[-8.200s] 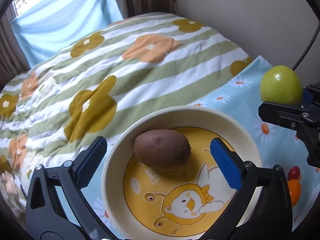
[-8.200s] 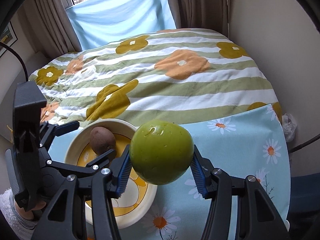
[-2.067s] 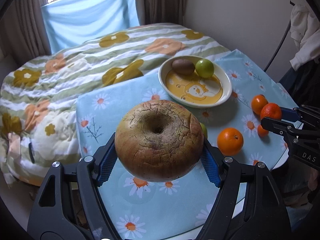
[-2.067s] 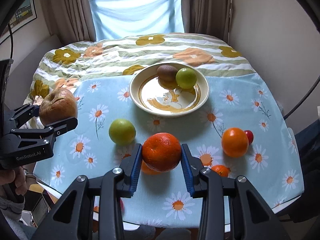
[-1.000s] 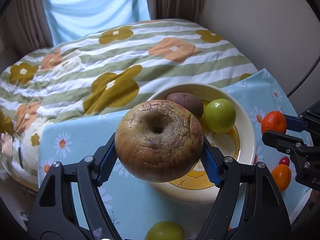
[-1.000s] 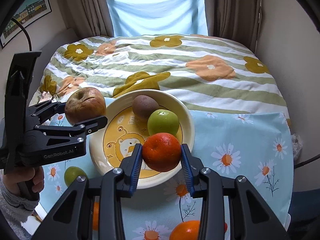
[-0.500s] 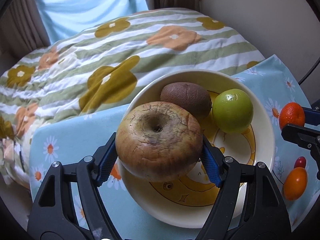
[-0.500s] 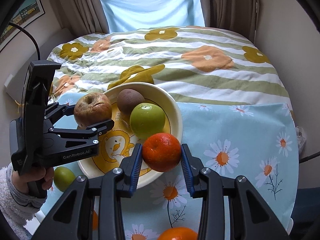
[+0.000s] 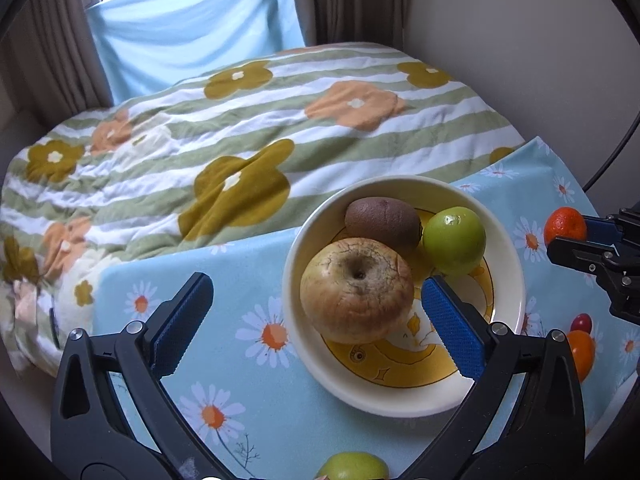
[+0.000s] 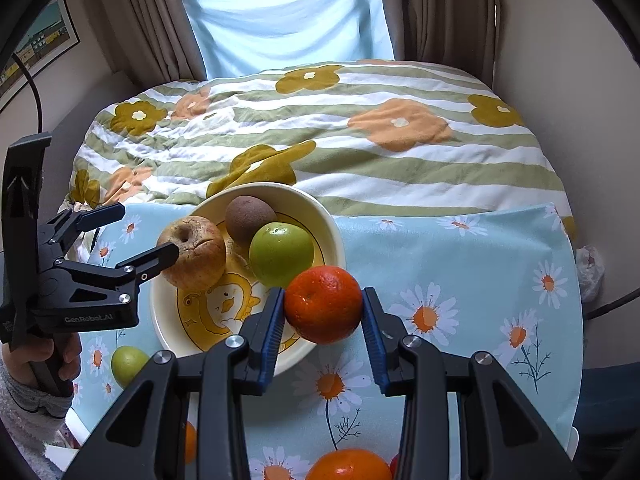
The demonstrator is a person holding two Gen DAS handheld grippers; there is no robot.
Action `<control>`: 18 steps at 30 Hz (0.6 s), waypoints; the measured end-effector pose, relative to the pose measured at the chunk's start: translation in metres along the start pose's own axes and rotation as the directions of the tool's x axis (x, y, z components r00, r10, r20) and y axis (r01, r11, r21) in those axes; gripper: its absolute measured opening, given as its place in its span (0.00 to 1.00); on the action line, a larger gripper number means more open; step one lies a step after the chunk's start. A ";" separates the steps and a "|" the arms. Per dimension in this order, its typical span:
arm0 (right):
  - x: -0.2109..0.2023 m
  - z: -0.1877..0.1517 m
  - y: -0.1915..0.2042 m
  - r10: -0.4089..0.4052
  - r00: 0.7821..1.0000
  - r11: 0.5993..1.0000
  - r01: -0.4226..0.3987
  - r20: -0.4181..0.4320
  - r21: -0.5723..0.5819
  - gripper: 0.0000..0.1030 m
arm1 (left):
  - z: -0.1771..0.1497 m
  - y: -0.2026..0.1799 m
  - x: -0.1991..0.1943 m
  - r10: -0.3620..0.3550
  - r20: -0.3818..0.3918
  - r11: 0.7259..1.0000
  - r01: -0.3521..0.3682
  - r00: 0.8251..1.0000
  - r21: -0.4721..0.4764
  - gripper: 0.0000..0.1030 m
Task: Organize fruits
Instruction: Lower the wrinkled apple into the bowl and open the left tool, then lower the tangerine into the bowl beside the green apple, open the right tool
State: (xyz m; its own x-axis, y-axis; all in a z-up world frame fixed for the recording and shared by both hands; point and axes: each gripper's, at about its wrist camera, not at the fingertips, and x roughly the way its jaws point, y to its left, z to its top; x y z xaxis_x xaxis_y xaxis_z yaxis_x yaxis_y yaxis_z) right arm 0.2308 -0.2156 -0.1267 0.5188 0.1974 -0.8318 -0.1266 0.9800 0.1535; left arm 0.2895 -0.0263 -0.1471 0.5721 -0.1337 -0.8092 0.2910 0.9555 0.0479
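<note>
Four fruits can be counted at the round cream bowl with the yellow cartoon print (image 9: 508,248): three inside it, one held over its rim. On the left, the black left gripper with blue pads (image 9: 316,316) is spread wide open, nothing clamped; in the right wrist view (image 10: 136,234) one finger is seen just beside the wrinkled brownish-yellow apple (image 9: 356,290), contact can't be told. That apple is sat on the bowl's left side, its stem dimple turned up toward the camera. Behind it a fuzzy brown kiwi (image 9: 382,220) is laid with its long axis running left-right, touching a smooth green apple (image 9: 454,240) on its right. Further right, a bright orange mandarin (image 10: 323,304) is clamped in the black right gripper (image 10: 323,312) above the near rim. One more small green fruit (image 10: 129,365) is left on the daisy-print blue cloth (image 10: 460,256) over the bench, plus a few orange fruits at the near edge.
</note>
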 end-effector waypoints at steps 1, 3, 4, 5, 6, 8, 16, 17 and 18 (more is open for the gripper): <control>0.000 0.001 0.001 0.003 1.000 1.000 -0.003 0.000 -0.004 0.34 | -0.001 0.003 -0.004 0.000 0.000 1.000 0.000 1.000 -0.010 1.00; 0.000 0.001 0.005 0.009 1.000 1.000 -0.009 0.001 -0.014 0.34 | -0.004 0.006 -0.011 0.008 0.003 1.000 -0.008 1.000 -0.023 1.00; 0.000 0.002 0.007 0.015 1.000 1.000 -0.015 0.001 -0.019 0.34 | -0.005 0.008 -0.015 0.012 0.004 1.000 -0.012 1.000 -0.028 1.00; 0.001 0.002 0.008 0.021 1.000 0.999 -0.021 0.001 -0.024 0.34 | -0.006 0.010 -0.019 0.017 0.006 0.999 -0.017 1.000 -0.034 1.00; 0.002 0.002 0.011 0.027 1.000 0.999 -0.027 -0.002 -0.029 0.34 | -0.008 0.012 -0.022 0.022 0.004 0.999 -0.022 1.000 -0.040 1.00; 0.005 0.003 0.015 0.038 0.999 0.998 -0.039 -0.013 -0.041 0.34 | -0.011 0.014 -0.027 0.036 -0.011 0.997 -0.037 0.999 -0.061 1.00; 0.034 -0.004 0.029 0.083 0.992 0.992 -0.091 -0.093 -0.082 0.34 | -0.031 0.021 -0.044 0.066 -0.029 0.990 -0.069 0.997 -0.121 1.00; 0.037 -0.005 0.031 0.086 0.991 0.992 -0.095 -0.100 -0.089 0.34 | -0.034 0.022 -0.045 0.068 -0.032 0.989 -0.072 0.997 -0.131 1.00; 0.040 -0.006 0.033 0.086 0.991 0.991 -0.096 -0.104 -0.095 0.34 | -0.036 0.022 -0.045 0.070 -0.036 0.987 -0.075 0.997 -0.139 1.00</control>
State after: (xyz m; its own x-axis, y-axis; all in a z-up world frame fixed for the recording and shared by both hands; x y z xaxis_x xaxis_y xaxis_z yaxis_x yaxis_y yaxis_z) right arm 0.2423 -0.1760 -0.1577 0.4155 0.2777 -0.8662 -0.2557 0.9495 0.1817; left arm 0.2426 0.0103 -0.1306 0.5634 -0.0566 -0.8243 0.1380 0.9901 0.0264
